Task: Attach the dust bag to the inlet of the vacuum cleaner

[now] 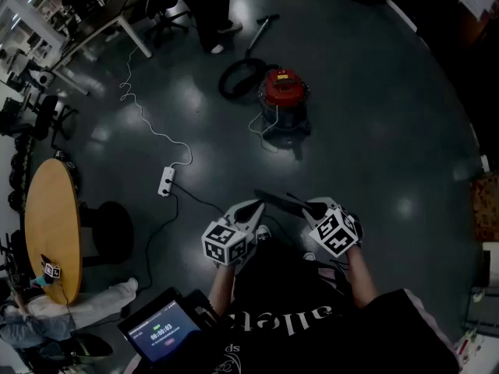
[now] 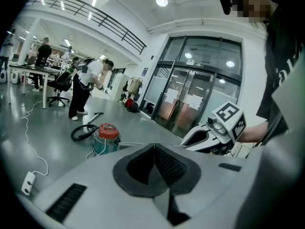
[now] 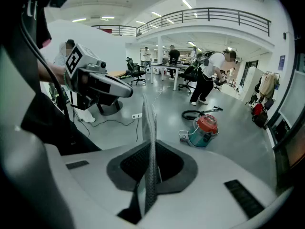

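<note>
Glossy grey floor [image 1: 374, 131], vacuum [image 1: 283, 96] at 12 o'clock. Left gripper [image 2: 153, 149] and right gripper [image 3: 147, 113] side by side, angled down, jaws pressed together, empty.

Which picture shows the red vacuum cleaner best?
The right gripper view: the vacuum cleaner stands bright, side-on, red lid over teal body. The head view shows it darkly from above; the left gripper view, smaller.

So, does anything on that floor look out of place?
The vacuum stands alone on the open floor, its hose coiled behind it and its white cord lying in loops beside it. A power strip lies nearby with cables trailing across the floor, which could trip someone. Nothing looks spilled or broken.
</note>
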Tool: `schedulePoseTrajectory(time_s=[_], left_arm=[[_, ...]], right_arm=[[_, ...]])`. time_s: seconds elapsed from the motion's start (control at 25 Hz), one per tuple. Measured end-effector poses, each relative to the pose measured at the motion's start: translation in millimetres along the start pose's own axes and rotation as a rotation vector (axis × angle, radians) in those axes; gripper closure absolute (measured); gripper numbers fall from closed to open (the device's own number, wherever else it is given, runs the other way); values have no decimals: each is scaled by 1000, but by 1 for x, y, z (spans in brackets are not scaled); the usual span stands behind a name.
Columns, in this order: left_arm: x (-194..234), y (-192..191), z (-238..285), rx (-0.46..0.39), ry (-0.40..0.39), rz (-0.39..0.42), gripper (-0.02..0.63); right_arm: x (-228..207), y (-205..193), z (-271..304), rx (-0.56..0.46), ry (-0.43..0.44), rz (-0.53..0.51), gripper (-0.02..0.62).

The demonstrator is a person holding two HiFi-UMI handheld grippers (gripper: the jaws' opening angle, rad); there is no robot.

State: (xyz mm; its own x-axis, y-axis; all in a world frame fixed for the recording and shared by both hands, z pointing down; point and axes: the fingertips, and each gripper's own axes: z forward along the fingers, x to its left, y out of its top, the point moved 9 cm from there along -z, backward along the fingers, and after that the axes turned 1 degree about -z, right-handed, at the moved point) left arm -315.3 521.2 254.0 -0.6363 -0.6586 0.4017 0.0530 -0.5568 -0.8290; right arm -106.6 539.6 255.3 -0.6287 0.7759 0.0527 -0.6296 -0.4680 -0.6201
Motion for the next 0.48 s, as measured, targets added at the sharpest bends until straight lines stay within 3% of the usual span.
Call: schedulePoseTrajectory(time_s=[0.28, 0.48], left_arm=[[72, 32, 2, -4, -32, 18, 600], [92, 45, 18, -6, -55, -3, 600]], right_arm=[[-24, 57, 39, -8, -51, 8, 552], [-47, 72, 49, 7, -63, 18, 552]])
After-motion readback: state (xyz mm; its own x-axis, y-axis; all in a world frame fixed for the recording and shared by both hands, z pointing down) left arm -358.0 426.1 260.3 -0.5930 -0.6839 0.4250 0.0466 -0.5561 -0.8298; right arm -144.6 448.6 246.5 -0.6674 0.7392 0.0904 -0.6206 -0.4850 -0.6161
